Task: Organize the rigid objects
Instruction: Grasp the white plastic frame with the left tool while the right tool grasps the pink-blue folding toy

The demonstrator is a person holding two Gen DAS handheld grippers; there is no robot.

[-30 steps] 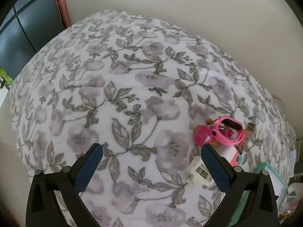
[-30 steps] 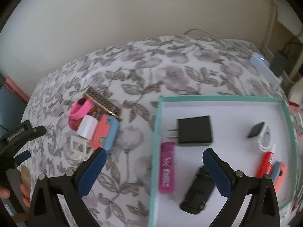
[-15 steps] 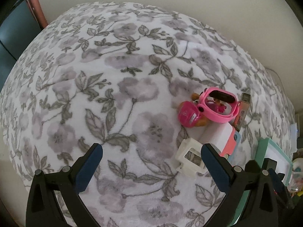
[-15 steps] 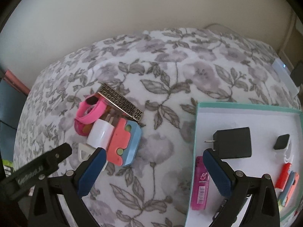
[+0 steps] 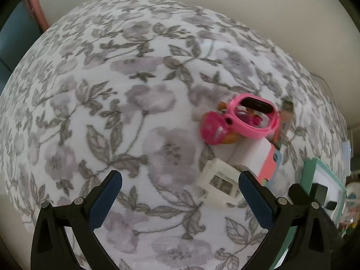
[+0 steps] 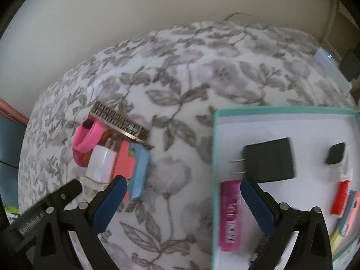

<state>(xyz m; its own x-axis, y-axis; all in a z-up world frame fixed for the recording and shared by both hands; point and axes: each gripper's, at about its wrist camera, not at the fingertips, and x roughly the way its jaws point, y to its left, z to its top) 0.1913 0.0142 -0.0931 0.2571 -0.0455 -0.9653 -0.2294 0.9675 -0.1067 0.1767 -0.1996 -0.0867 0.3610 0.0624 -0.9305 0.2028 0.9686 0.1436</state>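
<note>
1. My left gripper (image 5: pixel 180 193) has its blue-padded jaws spread wide with nothing between them. It hangs over the white bedspread printed with grey flowers and leaves (image 5: pixel 112 112).
2. Just beyond the left gripper's right finger lies a white rectangular plastic frame (image 5: pixel 219 185); I cannot tell whether the finger touches it.
3. Behind the frame, the loose items sit clustered together: a white rounded block (image 5: pixel 252 155), a coral-and-light-blue flat plastic piece (image 5: pixel 271 162), a pink silicone watch band with a black face (image 5: pixel 254 117) and a magenta rounded toy (image 5: pixel 212 127) beside the band.
4. My right gripper (image 6: pixel 181 204) is also fully open and holds nothing. Its left finger sits near the coral-and-blue piece (image 6: pixel 132 168); its right finger is over the left edge of the tray.
5. A gold-patterned rectangular bar (image 6: pixel 120 122) lies tilted at the far side of the cluster, touching the pink band (image 6: pixel 88 138).
6. The teal-rimmed white tray (image 6: pixel 214 139) rests on the bedspread to the right, apart from the cluster.
7. Tray contents: a black wall-plug adapter (image 6: pixel 270 159), a magenta rectangular stick with a barcode (image 6: pixel 230 213), a small black block (image 6: pixel 336 156) and a red tube (image 6: pixel 340 198). Further items at the right rim are too blurred to identify.
</note>
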